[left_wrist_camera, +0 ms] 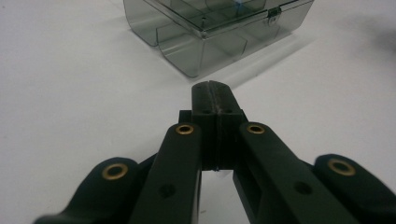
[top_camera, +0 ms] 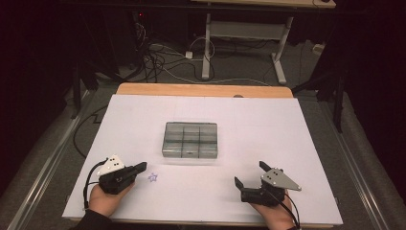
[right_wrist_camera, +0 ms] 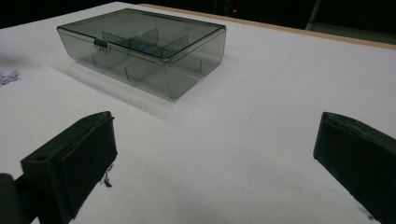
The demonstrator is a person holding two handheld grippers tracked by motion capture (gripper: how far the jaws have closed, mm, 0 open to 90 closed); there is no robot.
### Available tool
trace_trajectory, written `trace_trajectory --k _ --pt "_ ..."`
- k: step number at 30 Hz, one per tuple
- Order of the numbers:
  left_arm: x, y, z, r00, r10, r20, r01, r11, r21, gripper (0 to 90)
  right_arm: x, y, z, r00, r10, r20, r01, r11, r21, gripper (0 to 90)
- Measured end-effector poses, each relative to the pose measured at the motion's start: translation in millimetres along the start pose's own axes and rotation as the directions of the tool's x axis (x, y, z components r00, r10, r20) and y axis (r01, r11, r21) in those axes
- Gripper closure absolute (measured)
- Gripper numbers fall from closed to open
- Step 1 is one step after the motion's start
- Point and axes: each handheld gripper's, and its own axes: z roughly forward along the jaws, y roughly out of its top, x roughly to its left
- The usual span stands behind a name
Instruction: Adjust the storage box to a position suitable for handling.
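A smoky clear compartment box [top_camera: 190, 140] with its lid down sits at the middle of the white table cover [top_camera: 287, 134]. A small purple star-shaped piece [top_camera: 152, 177] lies just right of my left gripper [top_camera: 142, 167], apart from it. In the left gripper view that gripper [left_wrist_camera: 213, 91] has its jaws pressed together with nothing between them, and it points at the box [left_wrist_camera: 210, 28]. My right gripper [top_camera: 250, 174] rests near the front edge. Its jaws stand wide apart and empty in the right gripper view [right_wrist_camera: 219, 154], facing the box [right_wrist_camera: 144, 46], and the purple piece [right_wrist_camera: 7, 76] lies at the far left.
The wooden table edge [top_camera: 206, 89] shows beyond the white cover. Behind it on the floor stand a desk frame [top_camera: 280, 62] and a tangle of cables [top_camera: 158, 60]. Dark rails run along both sides of the table.
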Motion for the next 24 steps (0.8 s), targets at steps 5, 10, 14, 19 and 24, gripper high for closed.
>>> trace_trajectory --k 5,10,14,19,24 --pt "-3.8 1.1 0.6 1.0 -0.003 0.001 0.003 0.9999 -0.013 88.3 -1.0 0.2 -0.1 1.0 -0.001 0.0 0.001 1.0 -0.002 0.3" --pt "-3.5 4.9 2.9 0.9984 -0.056 0.008 0.056 0.9983 -0.011 88.3 -1.8 0.2 -0.7 1.0 0.001 0.003 -0.001 1.0 -0.001 0.3" --pt "-4.1 12.2 6.8 0.9983 -0.051 -0.029 0.05 0.9986 -0.016 88.3 -1.3 0.8 -2.3 1.0 -0.001 0.004 0.001 1.0 -0.007 0.3" --pt "-1.1 21.2 14.8 0.993 -0.075 -0.091 0.075 0.9971 -0.007 88.2 -0.6 1.2 -2.5 1.0 0.001 0.001 -0.001 1.0 -0.009 0.3" --pt "7.7 30.9 22.8 0.9938 -0.085 -0.071 0.085 0.9964 -0.005 88.2 0.7 1.4 -2.3 1.0 -0.005 -0.001 0.005 1.0 -0.011 0.3"
